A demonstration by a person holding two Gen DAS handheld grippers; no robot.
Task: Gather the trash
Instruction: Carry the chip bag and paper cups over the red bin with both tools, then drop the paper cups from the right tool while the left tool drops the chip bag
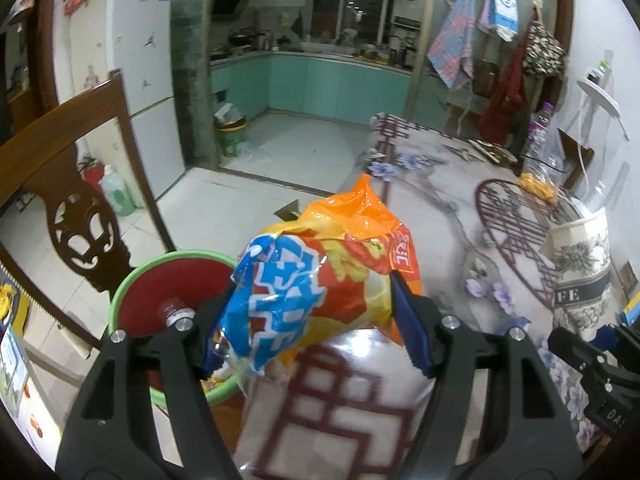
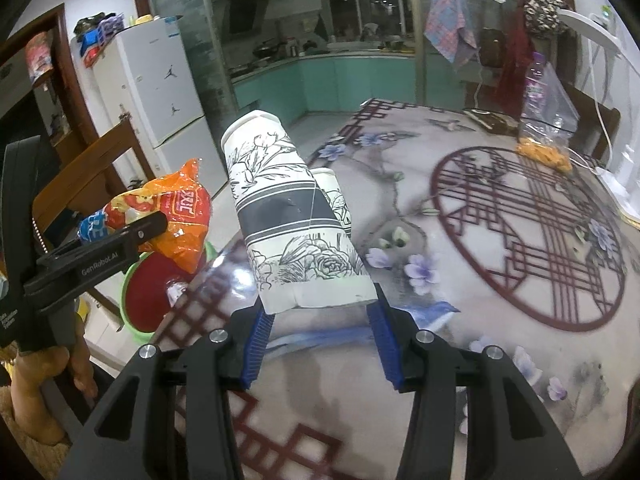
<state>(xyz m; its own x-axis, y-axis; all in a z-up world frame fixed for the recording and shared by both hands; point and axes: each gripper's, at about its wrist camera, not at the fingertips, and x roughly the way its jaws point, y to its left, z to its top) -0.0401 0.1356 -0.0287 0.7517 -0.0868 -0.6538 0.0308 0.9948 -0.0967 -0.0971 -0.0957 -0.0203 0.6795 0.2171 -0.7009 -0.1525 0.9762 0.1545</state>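
Now the left gripper [image 1: 316, 322] holds a crumpled orange and blue snack bag [image 1: 320, 272] between its two blue pads; both pads press into the sides of the bag, so the fingers are closed on it. Below and to the left of these fingers stands a green trash bin [image 1: 132, 292] with a red liner, and the bottom of the bag hangs over its near rim. A clear plastic bottle [image 1: 173, 312] lies inside the bin, just beside the left finger.

The right gripper [image 2: 318, 336] grips a white paper cup [image 2: 296, 220] with a black flower drawing and a grey band. The crushed mouth of the cup sits between the blue pads, and its bottom points away from the fingers, tilted up and to the left. A second cup of the same kind shows just behind it. Under both grippers is the table [image 2: 500, 380] with a flowered cover.
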